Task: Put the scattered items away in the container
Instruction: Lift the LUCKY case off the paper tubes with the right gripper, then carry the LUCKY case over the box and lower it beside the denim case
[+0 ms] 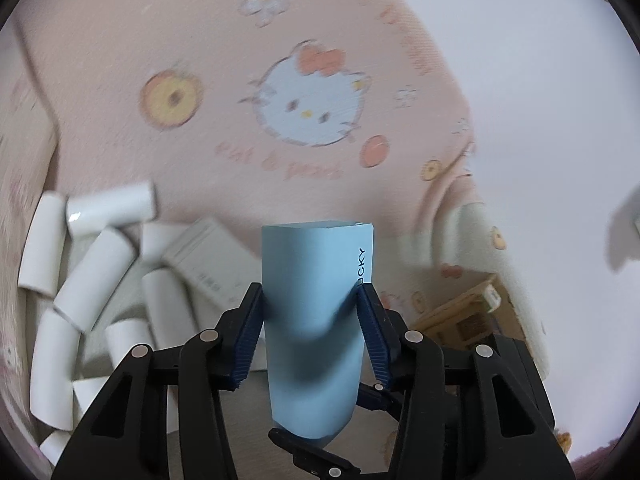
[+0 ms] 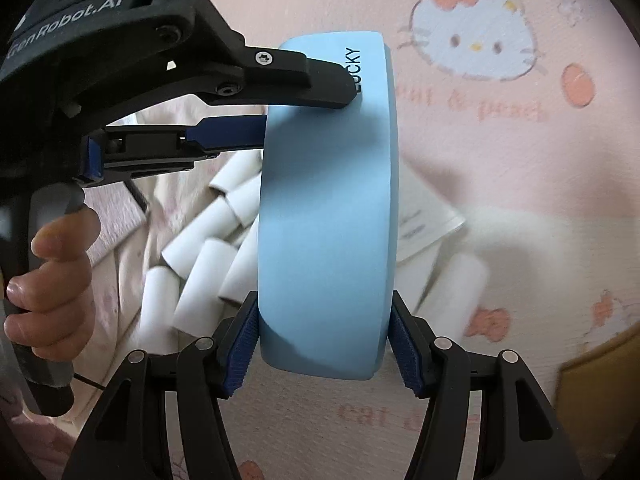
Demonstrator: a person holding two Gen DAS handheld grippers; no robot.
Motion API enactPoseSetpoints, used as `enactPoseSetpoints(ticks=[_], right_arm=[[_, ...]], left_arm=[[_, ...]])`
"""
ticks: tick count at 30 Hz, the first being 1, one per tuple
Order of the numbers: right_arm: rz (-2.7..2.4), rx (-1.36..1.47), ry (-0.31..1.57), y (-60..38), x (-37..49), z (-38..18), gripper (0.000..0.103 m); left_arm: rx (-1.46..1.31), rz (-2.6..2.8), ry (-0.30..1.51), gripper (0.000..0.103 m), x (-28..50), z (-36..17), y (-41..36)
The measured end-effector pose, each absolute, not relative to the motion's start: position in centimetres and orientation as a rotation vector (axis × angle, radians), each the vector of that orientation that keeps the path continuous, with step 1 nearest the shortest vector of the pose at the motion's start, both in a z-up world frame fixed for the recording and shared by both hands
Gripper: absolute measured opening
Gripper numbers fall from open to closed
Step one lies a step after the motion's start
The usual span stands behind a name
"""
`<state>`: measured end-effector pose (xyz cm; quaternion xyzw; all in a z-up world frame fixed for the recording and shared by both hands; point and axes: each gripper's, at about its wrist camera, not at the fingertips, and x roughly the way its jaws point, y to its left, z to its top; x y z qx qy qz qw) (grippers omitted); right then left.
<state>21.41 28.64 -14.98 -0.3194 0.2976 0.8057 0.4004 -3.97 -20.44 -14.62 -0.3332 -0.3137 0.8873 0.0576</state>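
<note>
A light blue box marked "LUCKY" (image 1: 314,320) is held by both grippers at once. My left gripper (image 1: 310,296) is shut on its narrow sides. In the right wrist view my right gripper (image 2: 324,320) is shut on the same blue box (image 2: 326,208) at its near end, while the left gripper (image 2: 304,100) clamps its far end from the left. Below lie several white paper rolls (image 1: 94,276), also in the right wrist view (image 2: 200,280), inside a pink Hello Kitty fabric container (image 1: 240,80), and the box hangs above them.
A white printed carton (image 1: 208,256) lies among the rolls, and shows in the right wrist view (image 2: 424,220). A wooden piece (image 1: 468,316) sits at the right beyond the container's cream rim (image 1: 472,240). A person's hand (image 2: 52,280) grips the left gripper's handle.
</note>
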Motion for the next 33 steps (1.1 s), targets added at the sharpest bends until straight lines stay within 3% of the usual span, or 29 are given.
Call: enactPoseSetpoints(ticks=[11,17,25,33], right_arm=[[2.016,-0.767,0.696,26.5,27.6,-9.9,0.059],[1.940,-0.804,0.662,24.8,31.9,-7.3,0.059],[1.879,-0.751,0.756,23.1,39.1,-3.5,0.059],[1.861,-0.882,0.650,23.9,45.4,-2.4,0.059]], left_arm=[[-0.880,2.663,-0.790,0.050,-5.0,-8.7,-14.0],[-0.859,2.543,-0.808,0.050,-6.2,-7.1,-9.9],[-0.831,2.393,-0.813,0.047,-8.1,-4.8,-4.4],[-0.901,2.239,-0.782,0.047,-12.0,-4.8,2.3]])
